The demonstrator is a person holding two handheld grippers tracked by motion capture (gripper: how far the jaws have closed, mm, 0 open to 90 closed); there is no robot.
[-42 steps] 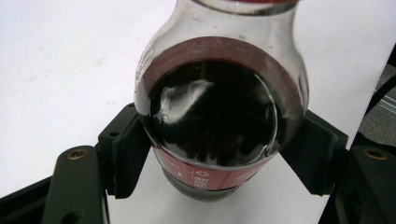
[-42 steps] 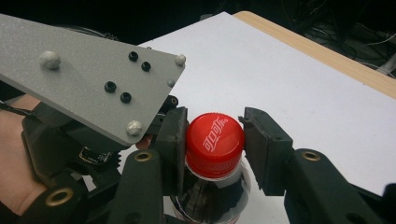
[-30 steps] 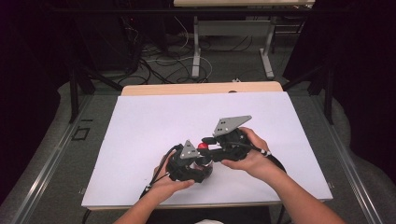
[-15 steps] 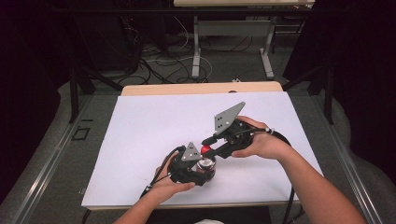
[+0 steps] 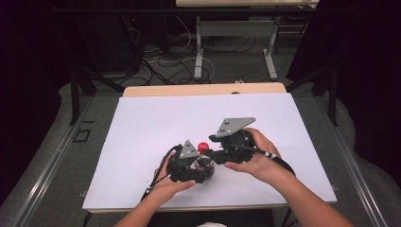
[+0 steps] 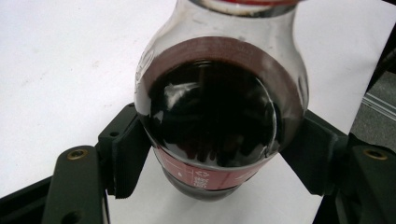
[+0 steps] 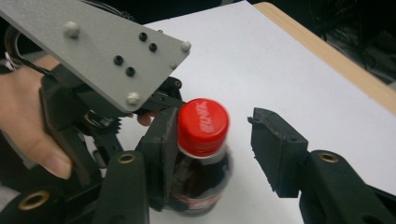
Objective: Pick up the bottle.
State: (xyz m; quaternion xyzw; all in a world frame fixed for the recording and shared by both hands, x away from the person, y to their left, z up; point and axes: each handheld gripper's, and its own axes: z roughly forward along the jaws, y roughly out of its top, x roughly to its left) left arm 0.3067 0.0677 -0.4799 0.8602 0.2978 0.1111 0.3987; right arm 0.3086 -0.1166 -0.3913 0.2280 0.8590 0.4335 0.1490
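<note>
A small cola bottle (image 6: 219, 116) with a red cap (image 7: 203, 121) stands on the white sheet (image 5: 142, 123). My left gripper (image 6: 219, 154) is shut on its round lower body, one pad (image 6: 128, 158) pressing on each side. In the high view the cap (image 5: 203, 146) shows between both hands. My right gripper (image 7: 215, 130) stands around the cap, and its jaws have just been opening. One jaw lies against the cap's side and the other stands clear of it with a gap. In the high view the right gripper (image 5: 206, 152) reaches in from the right.
The grey plate (image 7: 102, 56) of the left gripper and the person's left hand (image 7: 28, 121) sit close behind the bottle. The sheet covers a wooden table (image 5: 203, 89). Cables and table legs (image 5: 198, 52) lie on the floor beyond.
The right hand tipped its gripper up half a second ago and has come back down level at the cap. The left hand and the bottle stayed where they were.
</note>
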